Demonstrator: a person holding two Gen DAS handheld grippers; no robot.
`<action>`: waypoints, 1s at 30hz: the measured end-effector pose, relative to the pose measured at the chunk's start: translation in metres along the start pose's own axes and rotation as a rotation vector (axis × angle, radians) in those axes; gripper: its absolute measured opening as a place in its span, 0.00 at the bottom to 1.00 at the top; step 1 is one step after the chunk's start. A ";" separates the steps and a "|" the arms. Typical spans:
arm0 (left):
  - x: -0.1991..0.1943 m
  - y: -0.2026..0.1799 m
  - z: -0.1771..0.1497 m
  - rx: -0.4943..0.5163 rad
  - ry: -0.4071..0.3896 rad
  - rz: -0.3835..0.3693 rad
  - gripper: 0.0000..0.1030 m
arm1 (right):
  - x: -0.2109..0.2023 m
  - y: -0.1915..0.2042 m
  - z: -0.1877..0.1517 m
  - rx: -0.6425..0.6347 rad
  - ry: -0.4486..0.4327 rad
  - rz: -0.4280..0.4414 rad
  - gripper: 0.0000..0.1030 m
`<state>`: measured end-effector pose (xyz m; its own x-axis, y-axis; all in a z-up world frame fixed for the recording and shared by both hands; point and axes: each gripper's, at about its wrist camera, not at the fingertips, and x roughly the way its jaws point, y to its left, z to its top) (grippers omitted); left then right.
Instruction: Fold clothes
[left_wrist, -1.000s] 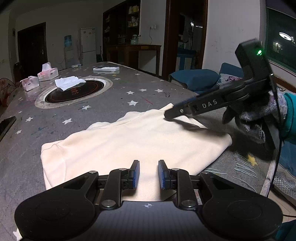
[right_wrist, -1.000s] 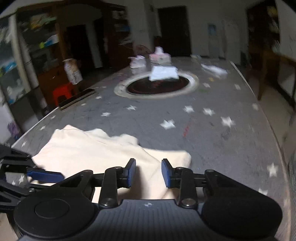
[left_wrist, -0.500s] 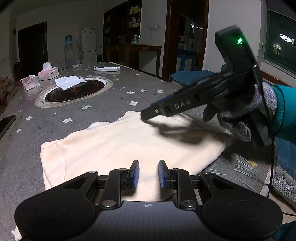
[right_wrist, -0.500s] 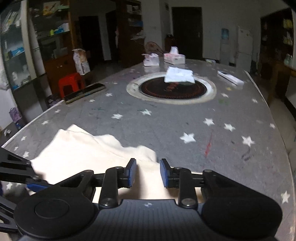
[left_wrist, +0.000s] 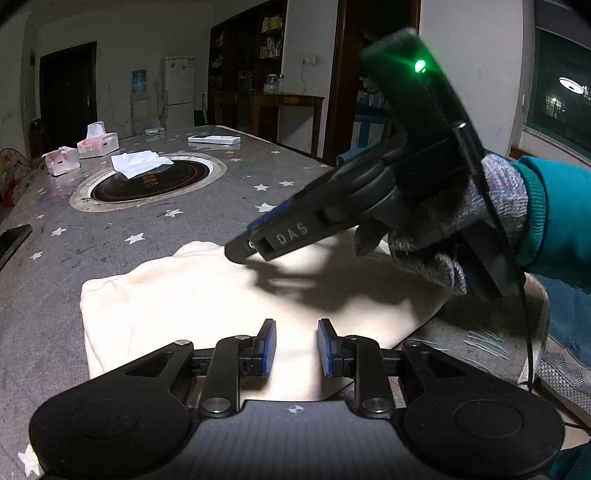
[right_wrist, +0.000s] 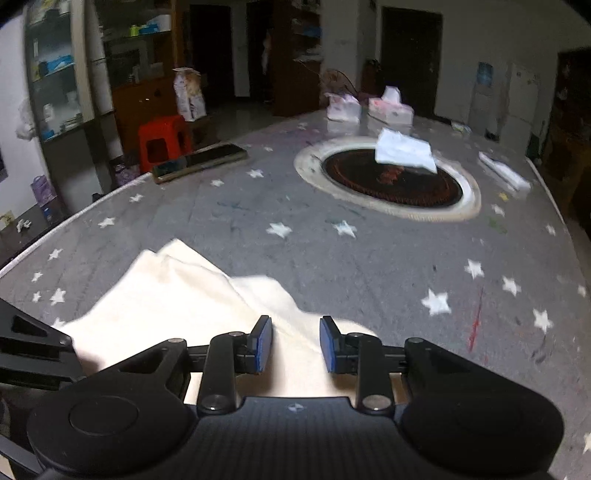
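1. While the cream garment (left_wrist: 207, 295) lies flat on the star-printed tabletop (left_wrist: 110, 229), near its front edge and already doubled over, the left tongs (left_wrist: 295, 349) hover just above its near hem, their jaws opening, with cloth beneath the gap but no pad pressing on it.
2. Moving rightward, the right tongs (left_wrist: 243, 249), carried by a gloved hand (left_wrist: 461, 229), reach in over the far middle of the garment; in their own view the right tongs (right_wrist: 295, 343) stand with a gap between the blue pads (right_wrist: 264, 343), gripping nothing.
3. I judge the garment soft, light and limp, with no stiffness, so it should sag and crease wherever it is lifted.
4. Best hold, in my judgement: pinch an edge or corner through all layers, one pair of tongs at each end of the same side, so the fold travels evenly.
5. Count, left to right on the tabletop: one dark phone-like slab (left_wrist: 13, 240), two tissue boxes (left_wrist: 98, 144), one white cloth (left_wrist: 138, 162) on one round inset burner (left_wrist: 147, 181), one white remote (left_wrist: 214, 139), one garment, two pairs of tongs.
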<state>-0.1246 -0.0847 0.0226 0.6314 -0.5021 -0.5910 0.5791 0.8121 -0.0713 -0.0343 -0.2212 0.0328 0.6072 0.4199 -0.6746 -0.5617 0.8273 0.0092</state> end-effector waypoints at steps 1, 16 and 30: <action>-0.002 0.000 0.000 -0.001 -0.002 0.003 0.33 | -0.002 0.002 0.002 -0.006 -0.004 0.009 0.26; -0.014 0.011 -0.009 -0.037 -0.014 0.026 0.37 | 0.027 0.030 0.025 -0.062 0.011 0.063 0.27; -0.015 0.012 -0.013 -0.055 -0.022 0.019 0.38 | 0.054 0.058 0.039 -0.129 0.036 0.099 0.27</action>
<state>-0.1334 -0.0637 0.0201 0.6536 -0.4922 -0.5749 0.5379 0.8365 -0.1046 -0.0123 -0.1367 0.0257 0.5259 0.4815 -0.7011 -0.6870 0.7265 -0.0163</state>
